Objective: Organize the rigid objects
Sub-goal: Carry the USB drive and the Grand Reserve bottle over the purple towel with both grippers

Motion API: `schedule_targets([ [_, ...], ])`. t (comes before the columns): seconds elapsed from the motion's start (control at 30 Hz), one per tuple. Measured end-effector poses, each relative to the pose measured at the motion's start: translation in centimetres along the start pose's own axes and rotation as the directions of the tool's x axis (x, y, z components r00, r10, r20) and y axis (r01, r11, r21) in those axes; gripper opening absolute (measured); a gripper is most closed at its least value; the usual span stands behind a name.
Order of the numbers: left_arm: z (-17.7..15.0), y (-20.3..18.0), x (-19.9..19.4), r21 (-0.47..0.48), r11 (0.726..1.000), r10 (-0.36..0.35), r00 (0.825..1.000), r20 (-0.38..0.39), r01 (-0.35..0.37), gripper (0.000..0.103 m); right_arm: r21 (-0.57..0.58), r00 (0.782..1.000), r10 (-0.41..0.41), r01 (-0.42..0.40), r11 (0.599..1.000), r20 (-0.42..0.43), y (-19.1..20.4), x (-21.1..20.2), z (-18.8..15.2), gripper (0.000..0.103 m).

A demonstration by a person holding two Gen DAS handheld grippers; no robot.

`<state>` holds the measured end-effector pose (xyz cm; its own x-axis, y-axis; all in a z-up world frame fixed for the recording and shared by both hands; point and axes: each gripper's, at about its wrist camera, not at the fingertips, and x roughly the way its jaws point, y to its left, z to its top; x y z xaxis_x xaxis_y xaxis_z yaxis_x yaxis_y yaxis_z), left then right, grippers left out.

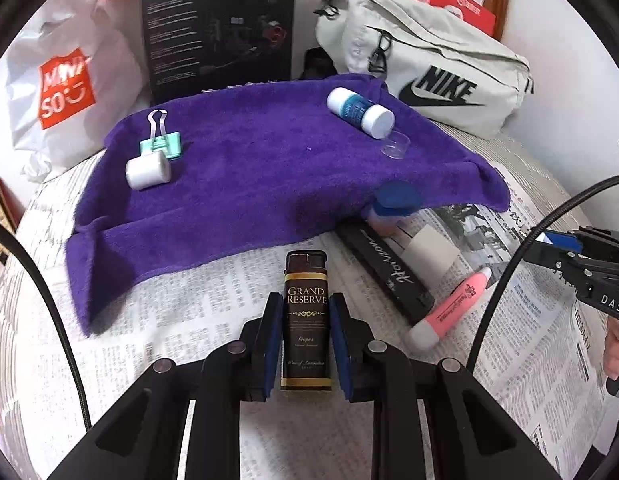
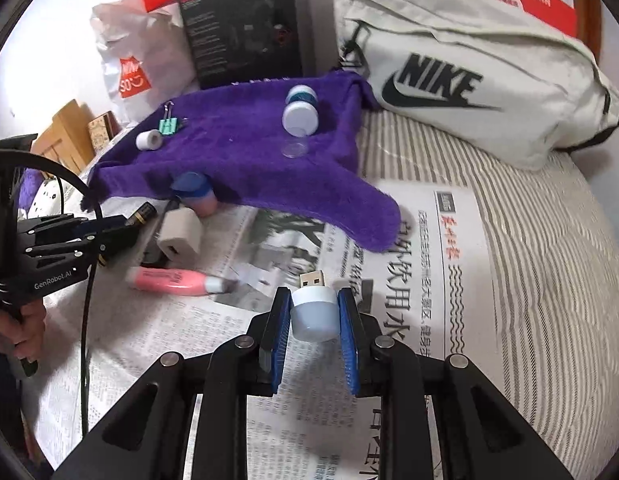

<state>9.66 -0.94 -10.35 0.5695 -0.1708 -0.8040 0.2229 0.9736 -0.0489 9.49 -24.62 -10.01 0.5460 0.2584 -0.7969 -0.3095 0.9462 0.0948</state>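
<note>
Brown and gold, the flat rectangular lighter labelled Grand Reserve [image 1: 306, 320] is sitting clamped between the blue pads of your left gripper [image 1: 305, 320], just above the newspaper sheets [image 1: 189, 312] covering the striped bedding [image 2: 529, 280]. Your right gripper [image 2: 314, 312] is pinching a small white dome-shaped USB lamp [image 2: 314, 314], its metal plug pointing away from you, over the same newsprint.

Beyond both, a purple terry towel [image 1: 249, 176] is lying spread out, carrying a mint-green binder clip [image 1: 162, 144], a short white cylinder [image 1: 147, 170], a white bottle with a teal label [image 1: 359, 111] on its side and a clear plastic cap [image 1: 395, 146]. A blue-lidded jar [image 1: 393, 204] is poking out from under the towel's edge, next to a long black case [image 1: 385, 268], a beige plug adapter [image 2: 180, 232] and a pink highlighter pen [image 1: 449, 308].

Farther back, a cream Nike bag [image 1: 429, 60], a black product box [image 1: 217, 28] and a white Miniso shopping bag [image 1: 65, 84] are leaning against the wall.

Both grippers are angling downward, and your hand [image 2: 13, 340] is gripping the left handle.
</note>
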Motion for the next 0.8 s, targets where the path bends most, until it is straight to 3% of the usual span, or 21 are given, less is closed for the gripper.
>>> schedule_targets([
  [0.1, 0.0, 0.8, -0.7, -0.019, 1.0, -0.013, 1.0, 0.002, 0.014, 0.022, -0.018, 1.0, 0.009, -0.009, 1.0, 0.011, 0.4, -0.5, 0.5, 0.024],
  [0.37, 0.0, 0.7, 0.6, 0.005, 0.999, 0.042, 0.998, -0.041, -0.042, 0.023, -0.026, 1.0, 0.021, -0.021, 0.999, -0.001, 0.7, -0.1, 0.9, 0.024],
  [0.63, 0.4, 1.4, 0.5, -0.033, 0.999, -0.003, 0.998, -0.068, 0.0, 0.022, -0.015, 0.999, 0.052, -0.052, 0.999, -0.006, 0.9, 0.2, 1.3, 0.024],
  [0.8, 0.8, 2.3, -1.0, -0.065, 0.998, -0.026, 0.999, -0.025, 0.024, 0.022, -0.045, 0.998, 0.058, -0.058, 0.997, 0.013, 1.3, -0.1, 3.2, 0.024],
])
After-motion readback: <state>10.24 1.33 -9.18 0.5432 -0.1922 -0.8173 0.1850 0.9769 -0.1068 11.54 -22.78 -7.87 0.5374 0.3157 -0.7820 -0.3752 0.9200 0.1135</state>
